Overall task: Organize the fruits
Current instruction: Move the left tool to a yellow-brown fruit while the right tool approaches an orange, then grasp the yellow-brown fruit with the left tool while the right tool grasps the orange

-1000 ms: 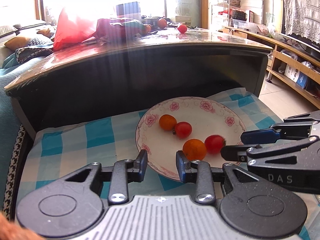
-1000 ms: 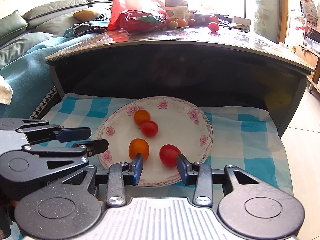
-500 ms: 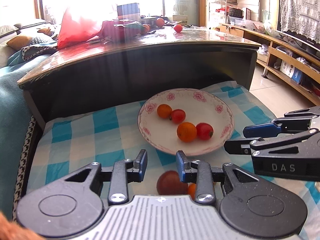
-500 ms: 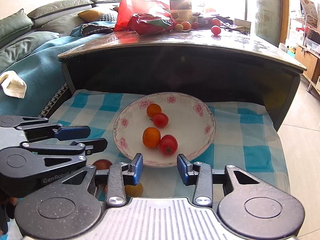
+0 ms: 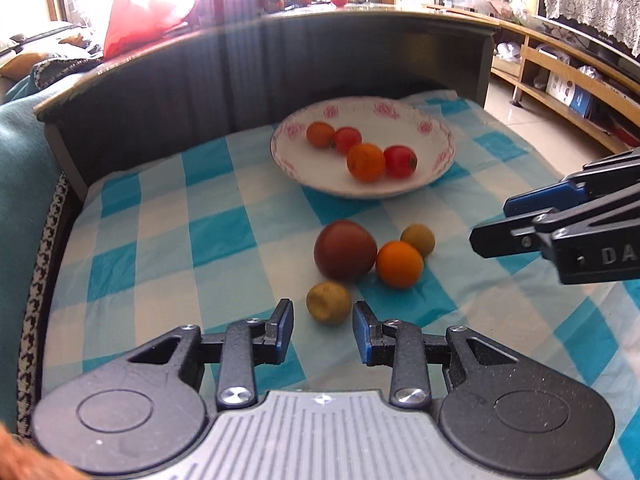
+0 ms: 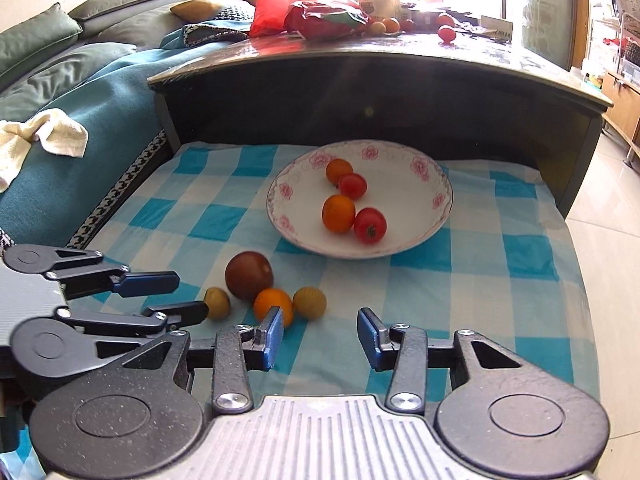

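Observation:
A white floral plate on the blue checked cloth holds two orange fruits and two red tomatoes. In front of it lie a dark red fruit, an orange and two yellow-green fruits. My left gripper is open and empty, just short of the nearer yellow-green fruit. My right gripper is open and empty, right of the loose fruits; its left finger overlaps the orange in view.
A dark curved table rises behind the cloth, with a red bag and more fruit on top. A teal sofa with a white towel stands left. Tiled floor lies right.
Both grippers have drawn back from the plate. The loose fruits in front of the plate have come into view. Both stay open.

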{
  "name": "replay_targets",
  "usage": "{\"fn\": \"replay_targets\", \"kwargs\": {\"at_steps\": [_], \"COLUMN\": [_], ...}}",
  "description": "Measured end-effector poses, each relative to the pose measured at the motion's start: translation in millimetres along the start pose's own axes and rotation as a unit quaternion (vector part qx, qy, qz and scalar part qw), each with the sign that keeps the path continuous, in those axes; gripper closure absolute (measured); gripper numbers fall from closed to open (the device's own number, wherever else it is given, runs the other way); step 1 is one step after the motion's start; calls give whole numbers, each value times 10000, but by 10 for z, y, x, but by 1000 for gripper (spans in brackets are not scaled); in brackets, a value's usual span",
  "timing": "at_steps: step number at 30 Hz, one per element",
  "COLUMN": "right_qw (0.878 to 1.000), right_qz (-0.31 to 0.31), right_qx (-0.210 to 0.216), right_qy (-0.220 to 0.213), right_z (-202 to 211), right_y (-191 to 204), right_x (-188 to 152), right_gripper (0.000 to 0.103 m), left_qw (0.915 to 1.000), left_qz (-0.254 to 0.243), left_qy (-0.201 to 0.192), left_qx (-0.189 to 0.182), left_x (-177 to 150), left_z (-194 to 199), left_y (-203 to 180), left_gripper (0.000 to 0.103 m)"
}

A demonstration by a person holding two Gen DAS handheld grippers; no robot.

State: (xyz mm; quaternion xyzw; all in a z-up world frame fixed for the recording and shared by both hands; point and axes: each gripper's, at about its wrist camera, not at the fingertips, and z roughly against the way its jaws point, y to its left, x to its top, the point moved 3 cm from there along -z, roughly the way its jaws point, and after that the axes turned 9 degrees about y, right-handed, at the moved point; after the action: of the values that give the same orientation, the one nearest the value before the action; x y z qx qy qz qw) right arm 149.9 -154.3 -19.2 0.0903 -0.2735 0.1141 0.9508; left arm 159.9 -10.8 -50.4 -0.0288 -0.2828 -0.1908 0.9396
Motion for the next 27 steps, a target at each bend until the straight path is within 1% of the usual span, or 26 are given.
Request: {"fn": "replay_targets", "kwargs": {"at_steps": [8,11,13,16,22,27], "right_qw": [9999,9998,9997,9996,9980,9972], "right_qz": [-5,42,80,84,221,294], "right_qx": [89,136,129,149,525,545], "right_qy": [102,161,186,220,284,412], "right_z": [-135,-188,-228,-267,-312,-470], "right_y": [-35,-40,-37,-30,137,239], "right_x": [13,8,10,16,-15,2], "right_gripper": [66,66,66,66,66,66], "left_qw": [10000,9999,9999,9997,9998,9998], "left_qz": [-41,-87,-95,-165,2,111], "left_qy": [-8,-80,-106,-166,-204,-153], "left_qx": [-5,45,21,121,22,-38], "left_x": [36,31,22,18,18,-46], "left_z": [-223,-225,-223,-201,-115,-86], "left_y": [-51,-59,-57,-72,15,98], "left_gripper": [61,61,65,65,66,66]}}
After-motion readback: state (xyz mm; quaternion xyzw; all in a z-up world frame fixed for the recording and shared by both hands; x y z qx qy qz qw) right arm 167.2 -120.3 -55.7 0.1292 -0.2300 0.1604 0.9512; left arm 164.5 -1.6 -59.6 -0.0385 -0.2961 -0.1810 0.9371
